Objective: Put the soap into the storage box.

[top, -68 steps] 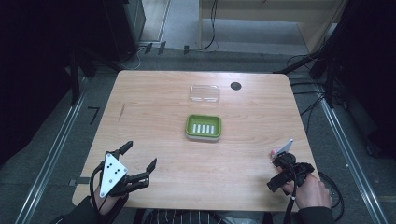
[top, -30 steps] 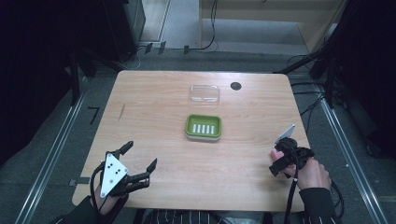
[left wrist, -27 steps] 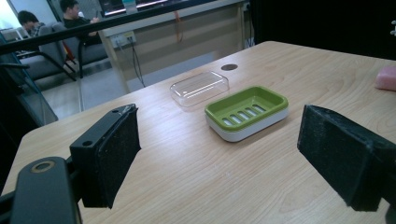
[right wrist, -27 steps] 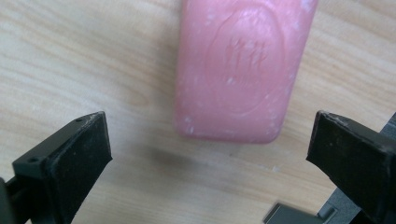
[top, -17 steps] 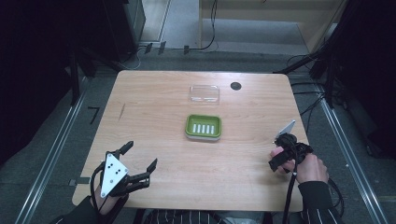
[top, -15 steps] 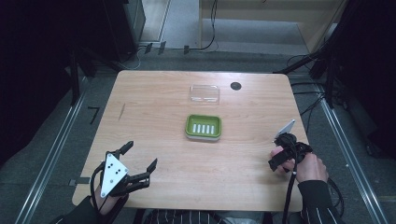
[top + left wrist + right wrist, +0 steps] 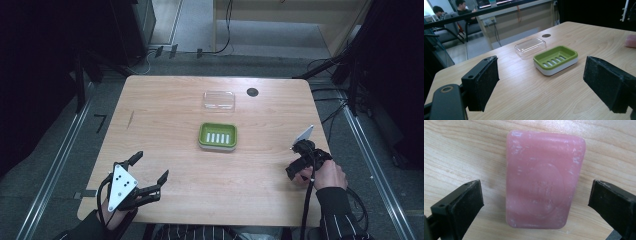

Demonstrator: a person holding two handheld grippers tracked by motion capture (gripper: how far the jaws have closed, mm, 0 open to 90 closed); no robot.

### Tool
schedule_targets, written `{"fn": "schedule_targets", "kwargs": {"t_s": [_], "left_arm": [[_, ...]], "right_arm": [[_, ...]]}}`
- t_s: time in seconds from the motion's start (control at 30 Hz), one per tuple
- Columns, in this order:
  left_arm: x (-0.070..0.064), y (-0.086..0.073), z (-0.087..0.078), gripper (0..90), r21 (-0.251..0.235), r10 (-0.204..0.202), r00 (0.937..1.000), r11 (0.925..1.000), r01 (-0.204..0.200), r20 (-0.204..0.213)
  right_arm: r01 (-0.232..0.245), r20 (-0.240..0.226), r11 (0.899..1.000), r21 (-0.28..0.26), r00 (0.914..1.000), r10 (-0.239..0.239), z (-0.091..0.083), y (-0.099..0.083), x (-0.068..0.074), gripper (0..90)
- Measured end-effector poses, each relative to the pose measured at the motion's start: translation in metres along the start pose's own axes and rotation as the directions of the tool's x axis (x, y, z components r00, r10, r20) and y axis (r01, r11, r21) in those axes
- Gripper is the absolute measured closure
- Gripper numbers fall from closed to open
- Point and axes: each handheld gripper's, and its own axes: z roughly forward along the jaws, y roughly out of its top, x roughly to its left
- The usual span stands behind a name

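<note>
A pink soap bar lies flat on the wooden table. My right gripper points straight down over it, open, one jaw on either side of the bar and neither touching it. In the high view the right gripper stands near the table's right edge, and it covers the soap. A green soap dish with a slotted floor sits empty at the table's middle, and its clear lid lies just beyond. My left gripper rests open at the front left, aimed toward the dish and lid.
A round black cable hole sits at the back right of the table, next to the lid. Dark equipment and cables surround the table, with metal rails on the floor at both sides. People sit in chairs far behind in the left gripper view.
My right gripper has shifted a little away from the person along the right edge. The left gripper, dish and lid have stayed put.
</note>
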Motion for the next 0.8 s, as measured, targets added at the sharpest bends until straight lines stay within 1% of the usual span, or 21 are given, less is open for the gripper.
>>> {"fn": "schedule_targets", "kwargs": {"t_s": [0.07, 0.17, 0.27, 0.33, 0.53, 0.57, 0.63, 0.67, 0.73, 0.8], "left_arm": [[-0.0001, -0.0001, 0.0001, 13.2, -0.002, -0.001, 1.0, 1.0, 0.001, 0.0], [0.0, -0.0001, 0.0001, 13.3, -0.003, -0.001, 1.0, 1.0, 0.001, 0.001], [0.0, -0.0001, 0.0, 13.3, -0.002, -0.001, 1.0, 1.0, 0.001, 0.001], [-0.0001, -0.0001, 0.0, 13.2, -0.002, 0.0, 1.0, 1.0, 0.0, 0.0], [-0.0001, -0.0001, 0.0, 13.3, -0.002, 0.001, 1.0, 1.0, -0.001, 0.001], [-0.0001, -0.0001, 0.0001, 13.3, -0.003, 0.0, 1.0, 1.0, 0.0, 0.001], [-0.0001, -0.0001, 0.0001, 13.3, -0.002, 0.0, 1.0, 1.0, 0.0, 0.0], [-0.0002, -0.0001, 0.0, 13.3, -0.003, 0.0, 1.0, 1.0, 0.0, 0.0], [-0.0002, 0.0, 0.0001, 13.3, -0.002, 0.0, 1.0, 1.0, 0.0, 0.0], [-0.0002, 0.0, 0.0001, 13.2, -0.002, 0.001, 1.0, 1.0, -0.001, 0.001]], "right_arm": [[-0.004, 0.0, 1.0, 0.005, 1.0, 0.004, 0.0001, 0.0005, -0.0001, 0.0], [-0.004, -0.01, 1.0, -0.003, 0.9999, 0.004, 0.0005, 0.0001, -0.0013, 7.0], [-0.004, -0.016, 1.0, -0.004, 0.9999, 0.004, 0.0007, -0.0004, -0.0016, 9.4], [0.001, -0.022, 1.0, -0.005, 0.9998, -0.001, 0.0009, -0.0006, -0.0015, 15.4], [-0.001, -0.009, 1.0, -0.011, 1.0, 0.001, 0.0004, -0.0003, -0.0016, 18.0], [-0.006, -0.008, 1.0, -0.018, 1.0, 0.005, 0.0008, 0.0002, -0.0012, 20.5], [-0.004, -0.011, 1.0, -0.022, 0.9999, 0.004, 0.001, 0.0003, -0.0008, 21.2], [-0.007, -0.009, 1.0, -0.029, 0.9999, 0.007, 0.0006, 0.0004, -0.0006, 24.1], [-0.005, -0.012, 0.999, -0.033, 0.9999, 0.004, 0.0009, 0.0005, -0.0008, 24.7], [-0.006, -0.016, 0.999, -0.034, 0.9999, 0.006, 0.0011, 0.0006, -0.0009, 29.0]]}}
